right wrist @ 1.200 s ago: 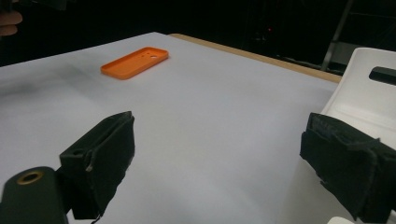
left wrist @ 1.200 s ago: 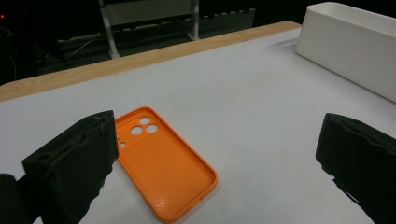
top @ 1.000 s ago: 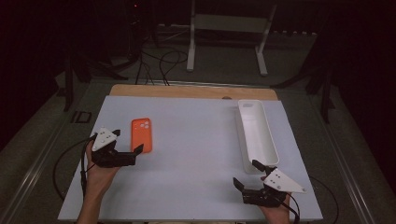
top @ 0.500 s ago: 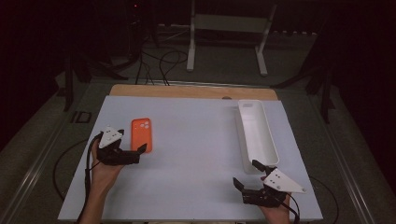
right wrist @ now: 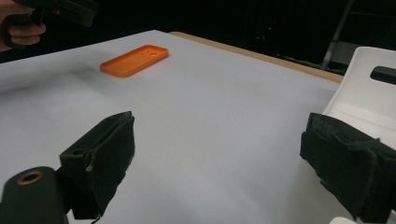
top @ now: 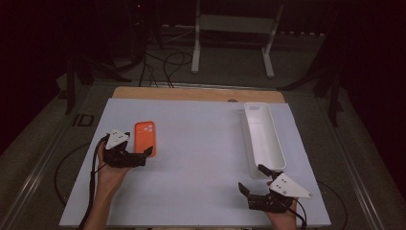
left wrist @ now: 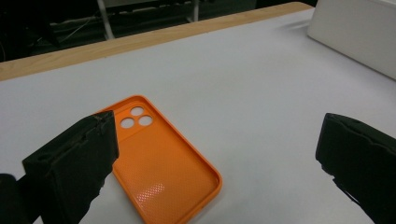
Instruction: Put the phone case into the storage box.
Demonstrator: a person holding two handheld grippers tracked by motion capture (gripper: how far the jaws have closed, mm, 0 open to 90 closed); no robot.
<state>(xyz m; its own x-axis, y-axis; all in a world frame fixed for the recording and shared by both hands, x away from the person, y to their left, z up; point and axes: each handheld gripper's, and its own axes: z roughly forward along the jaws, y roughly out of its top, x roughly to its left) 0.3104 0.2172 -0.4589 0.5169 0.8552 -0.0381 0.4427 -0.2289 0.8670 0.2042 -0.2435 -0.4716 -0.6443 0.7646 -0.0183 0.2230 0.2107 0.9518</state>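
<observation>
Just beside left tongs (top: 143,152): phone case (top: 145,137).

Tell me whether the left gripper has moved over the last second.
Yes. The left gripper has shifted rightward toward the orange phone case, its jaws now at the case's near end.

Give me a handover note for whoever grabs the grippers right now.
Left gripper: open, jaws spread at the near end of the orange phone case, nothing clamped.
Right gripper: open, holding nothing, at the near right of the white mat, just short of the white tray.
The case lies flat, inside face up, on the mat's left side. The tray stands at the right with nothing visible in it.
Done: nothing gripped or moved into the tray.
Left: likely close on the case and carry it on.
</observation>
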